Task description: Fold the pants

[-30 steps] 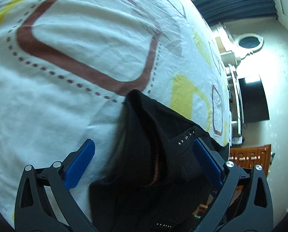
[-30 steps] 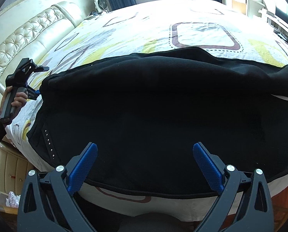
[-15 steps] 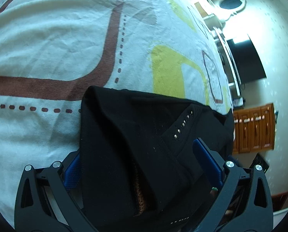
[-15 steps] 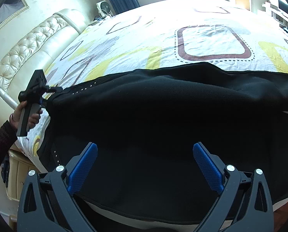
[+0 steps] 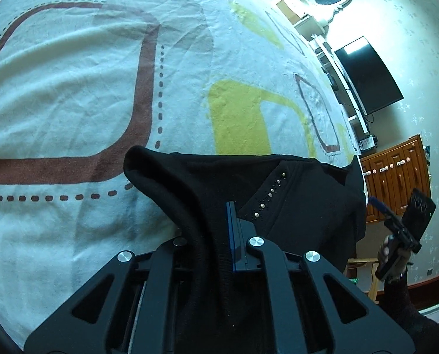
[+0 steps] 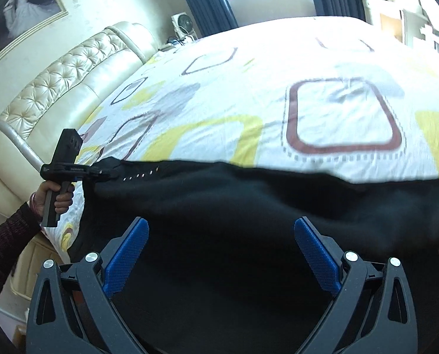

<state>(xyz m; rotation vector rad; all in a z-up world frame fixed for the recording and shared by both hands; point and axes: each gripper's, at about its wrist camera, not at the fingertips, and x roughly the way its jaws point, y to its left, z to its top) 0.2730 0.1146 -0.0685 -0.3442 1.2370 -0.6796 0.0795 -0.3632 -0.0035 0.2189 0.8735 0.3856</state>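
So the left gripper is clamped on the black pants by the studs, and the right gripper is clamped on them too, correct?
Not quite. The left gripper is shut on the black pants near the studs, but the right gripper is not clamped: the right wrist view shows its jaws wide apart over the fabric.

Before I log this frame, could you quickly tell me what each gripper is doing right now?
Left gripper: closed on the black pants near the studded edge.
Right gripper: open, holding nothing, above the pants.
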